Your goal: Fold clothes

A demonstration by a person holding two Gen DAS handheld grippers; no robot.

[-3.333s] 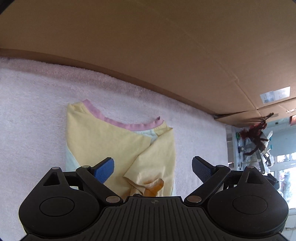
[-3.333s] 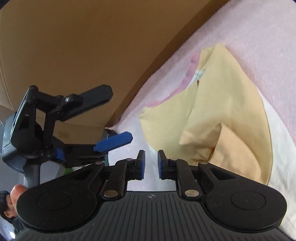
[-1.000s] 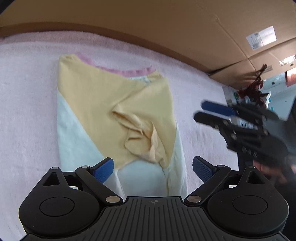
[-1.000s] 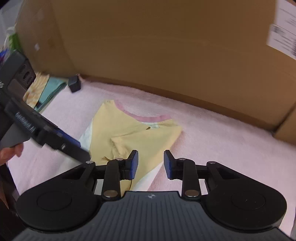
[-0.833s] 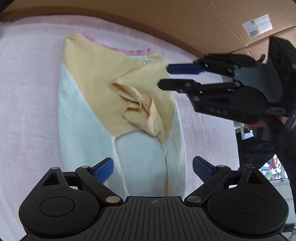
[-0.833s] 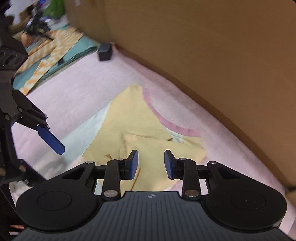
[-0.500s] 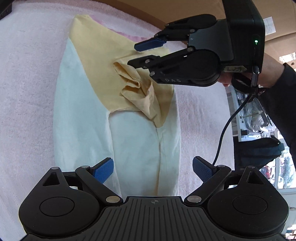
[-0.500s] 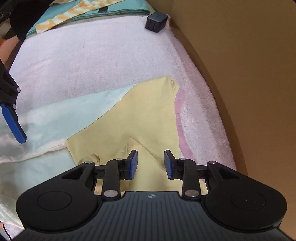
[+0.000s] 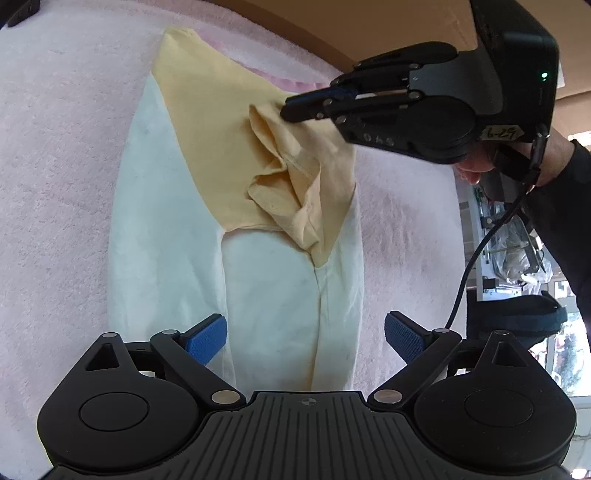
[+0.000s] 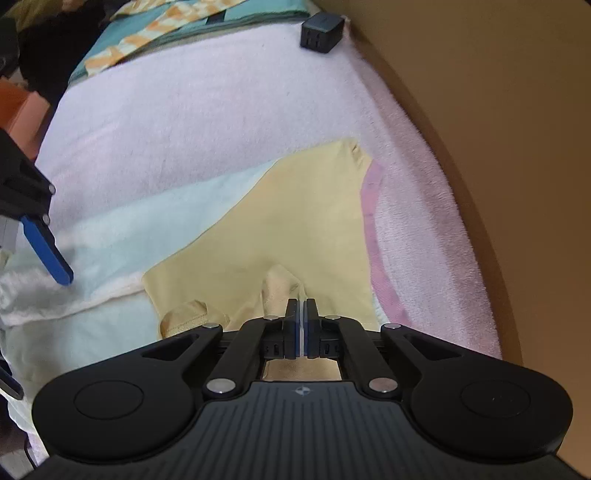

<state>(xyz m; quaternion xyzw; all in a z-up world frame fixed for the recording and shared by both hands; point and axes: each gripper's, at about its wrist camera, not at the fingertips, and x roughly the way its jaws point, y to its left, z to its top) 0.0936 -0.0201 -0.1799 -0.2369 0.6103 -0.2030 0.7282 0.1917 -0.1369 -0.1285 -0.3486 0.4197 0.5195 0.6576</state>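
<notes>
Pink fleece blanket (image 9: 55, 155) carries a yellow-and-white shirt (image 9: 177, 236); right gripper (image 10: 302, 308) pinches its bunched yellow sleeve (image 9: 291, 192), fingers closed; left gripper (image 9: 306, 334) hovers with fingers spread wide, empty.

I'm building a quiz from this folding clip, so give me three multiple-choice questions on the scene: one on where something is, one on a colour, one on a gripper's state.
1. Where does the small black charger block lie?
A. on the yellow shirt
B. on the pink towel by the cardboard wall
C. between the left gripper's fingers

2. What colour is the collar band of the yellow and pale cream shirt?
A. pink
B. green
C. black

3. What state is the right gripper in?
A. wide open above the towel
B. out of view
C. shut on the bunched yellow sleeve

Answers: 1 B, it sits on the fluffy pink towel next to the brown cardboard wall. 2 A, the band is pink. 3 C, its blue pads meet on a raised yellow fold, while the left gripper stands open.
</notes>
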